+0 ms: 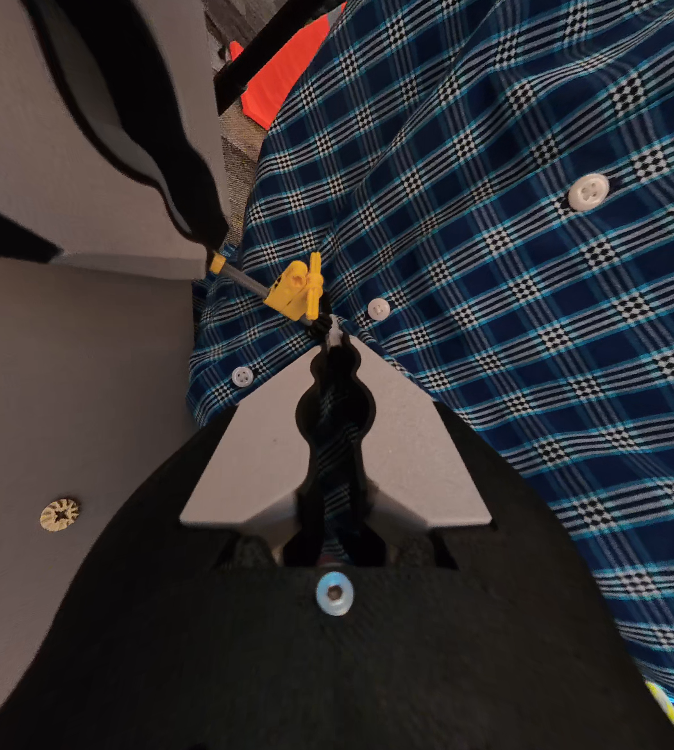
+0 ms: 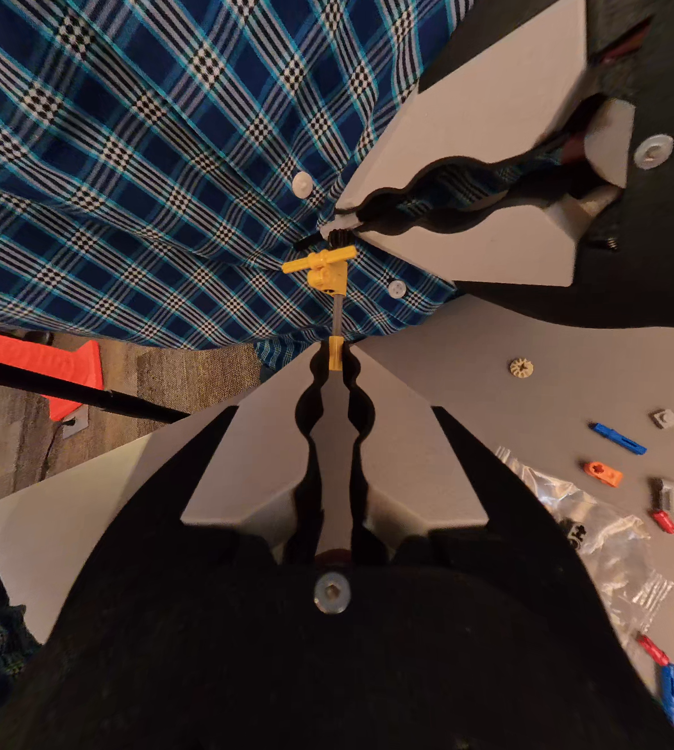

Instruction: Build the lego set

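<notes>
yellow lego assembly (image 2: 327,276) | spans both pairs of fingers | each end pinched

An indoor workroom of some kind: a plain grey table (image 2: 469,365), grey carpet (image 2: 189,369) at left, an orange cone (image 2: 43,361).

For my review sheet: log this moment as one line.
stage: mid-air assembly | right gripper: shut on yellow bush of grey axle | left gripper: shut on black gear end | tan gear: on table
</notes>
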`<move>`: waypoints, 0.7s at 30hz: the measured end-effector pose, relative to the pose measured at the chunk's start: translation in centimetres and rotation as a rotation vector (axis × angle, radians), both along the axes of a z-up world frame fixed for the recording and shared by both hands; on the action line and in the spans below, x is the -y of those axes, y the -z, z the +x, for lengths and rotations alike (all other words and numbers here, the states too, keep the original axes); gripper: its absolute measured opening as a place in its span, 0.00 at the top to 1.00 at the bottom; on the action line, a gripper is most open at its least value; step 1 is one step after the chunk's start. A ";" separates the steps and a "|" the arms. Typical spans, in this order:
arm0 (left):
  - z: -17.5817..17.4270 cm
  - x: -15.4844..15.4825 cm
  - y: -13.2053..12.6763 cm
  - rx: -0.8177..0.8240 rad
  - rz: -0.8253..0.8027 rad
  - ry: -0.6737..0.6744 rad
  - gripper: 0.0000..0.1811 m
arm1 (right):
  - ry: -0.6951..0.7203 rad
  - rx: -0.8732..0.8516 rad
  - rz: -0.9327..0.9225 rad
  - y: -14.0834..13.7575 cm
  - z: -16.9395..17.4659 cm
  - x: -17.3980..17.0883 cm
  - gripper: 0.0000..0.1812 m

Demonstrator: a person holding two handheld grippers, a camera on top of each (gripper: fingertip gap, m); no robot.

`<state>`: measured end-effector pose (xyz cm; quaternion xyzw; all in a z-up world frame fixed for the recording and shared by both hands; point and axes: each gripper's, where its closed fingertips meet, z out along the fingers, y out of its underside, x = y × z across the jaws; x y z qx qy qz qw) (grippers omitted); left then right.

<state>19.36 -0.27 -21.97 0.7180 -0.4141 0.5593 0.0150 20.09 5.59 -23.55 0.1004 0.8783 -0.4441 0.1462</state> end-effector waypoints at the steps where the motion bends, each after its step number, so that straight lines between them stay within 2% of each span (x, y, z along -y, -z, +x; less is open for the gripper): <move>1: 0.0 0.0 0.0 0.002 0.003 0.000 0.99 | 0.002 0.000 -0.009 0.0 0.0 0.1 0.98; 21: 0.2 0.3 -0.3 0.017 0.053 -0.028 0.99 | 0.028 -0.033 -0.032 -0.2 0.1 0.8 0.99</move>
